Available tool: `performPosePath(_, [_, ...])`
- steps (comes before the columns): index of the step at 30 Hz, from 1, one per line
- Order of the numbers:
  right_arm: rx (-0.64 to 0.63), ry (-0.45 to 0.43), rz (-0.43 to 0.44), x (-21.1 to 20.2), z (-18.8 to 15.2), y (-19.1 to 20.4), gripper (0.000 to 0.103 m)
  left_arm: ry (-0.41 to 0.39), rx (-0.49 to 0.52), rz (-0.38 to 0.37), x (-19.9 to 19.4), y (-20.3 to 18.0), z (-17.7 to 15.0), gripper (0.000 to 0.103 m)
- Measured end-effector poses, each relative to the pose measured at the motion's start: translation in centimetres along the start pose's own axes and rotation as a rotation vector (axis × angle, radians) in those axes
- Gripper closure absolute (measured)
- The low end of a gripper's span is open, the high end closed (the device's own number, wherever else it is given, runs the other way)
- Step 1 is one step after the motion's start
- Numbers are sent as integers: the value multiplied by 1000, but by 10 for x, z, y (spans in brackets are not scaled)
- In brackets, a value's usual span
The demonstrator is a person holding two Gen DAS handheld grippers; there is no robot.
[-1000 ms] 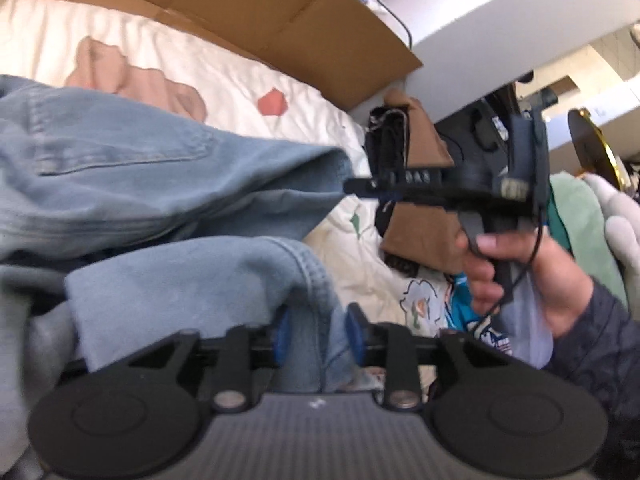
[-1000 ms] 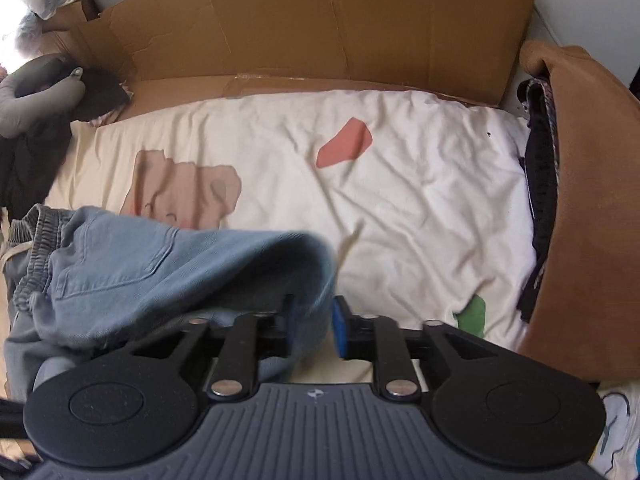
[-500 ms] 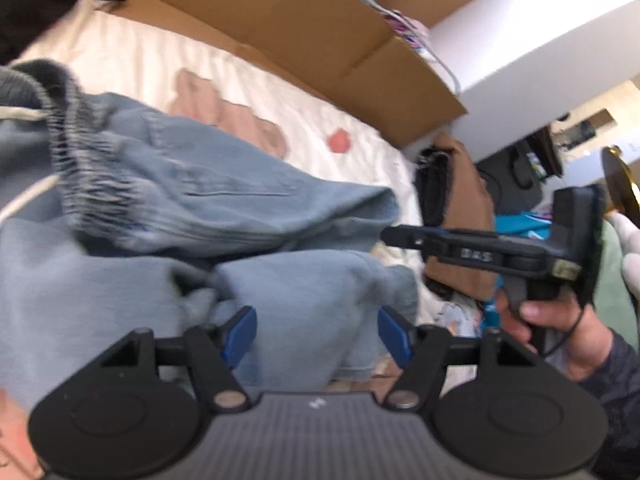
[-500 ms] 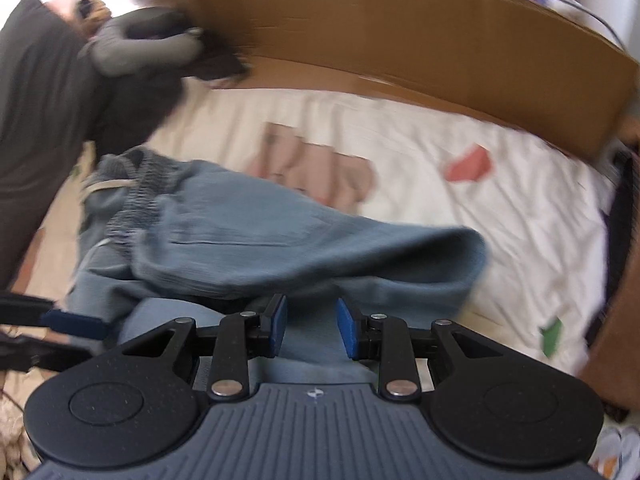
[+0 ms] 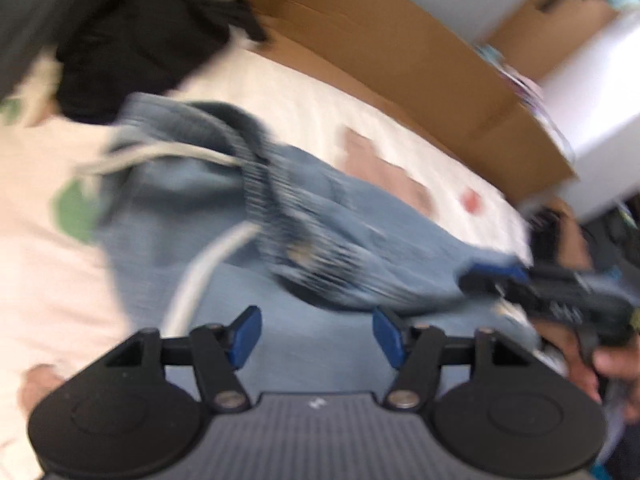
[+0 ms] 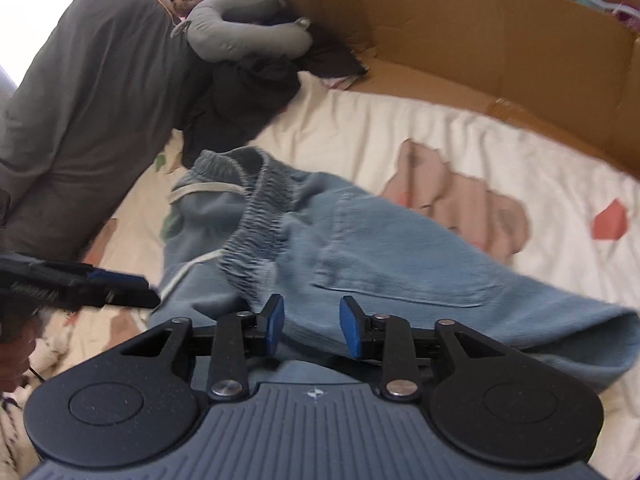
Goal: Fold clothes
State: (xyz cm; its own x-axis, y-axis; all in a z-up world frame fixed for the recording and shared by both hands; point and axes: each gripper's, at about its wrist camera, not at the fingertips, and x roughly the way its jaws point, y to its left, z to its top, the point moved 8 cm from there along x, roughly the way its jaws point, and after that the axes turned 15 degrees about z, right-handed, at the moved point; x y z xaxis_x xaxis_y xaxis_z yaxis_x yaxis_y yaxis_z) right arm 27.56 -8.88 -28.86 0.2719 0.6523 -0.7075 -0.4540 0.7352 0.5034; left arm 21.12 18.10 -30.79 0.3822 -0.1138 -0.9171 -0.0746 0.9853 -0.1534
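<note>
Left gripper (image 5: 318, 334) wide open, right gripper (image 6: 311, 326) parted (both empty), over blue jeans (image 6: 360, 248), no legible writing.

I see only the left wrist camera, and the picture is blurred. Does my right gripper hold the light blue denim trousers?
Observer: No. The right gripper is open above the light blue denim trousers, gripping nothing.
Operator: Which side of them faces up?
Observer: A sewn patch pocket faces up, just beyond the right gripper.
Operator: What lies past the elastic waistband?
Observer: A grey U-shaped neck pillow on dark clothes, beside a large grey cushion.
</note>
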Motion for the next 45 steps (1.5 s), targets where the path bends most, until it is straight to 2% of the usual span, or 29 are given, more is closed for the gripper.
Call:
performPosePath(2, [-7,14,10,11,-1,6,59,-23,-10,48,3,12,9,42])
performPosePath(8, [-38,56,22,36,-4,19,45,-94,59,196,23,39,43,41])
performPosePath(12, [-67,84,15,46,-5,21,43,-141,105,294,35,57,66,41])
performPosePath(20, [-79,100,8,53,-5,19,41,-133,200,386,68,89,88,42])
performPosePath(22, [-72,98,4,54,-7,18,41,-134,257,408,74,92,91,43])
performPosePath(29, [-89,104,-16,60,-9,17,41,-132,350,406,78,92,88,48])
performPosePath(31, [-93,104,-22,60,-8,16,41,-131,375,404,78,91,87,60])
performPosePath(33, [-98,104,-28,61,-7,15,41,-131,399,401,79,91,86,92])
performPosePath(38, [-111,104,-44,61,-5,12,41,-129,461,396,81,91,83,98])
performPosePath(39, [-108,103,-46,61,-6,11,41,-131,467,382,78,87,81,103])
performPosePath(45, [-62,85,-49,56,-12,7,41,-125,477,259,54,57,65,103])
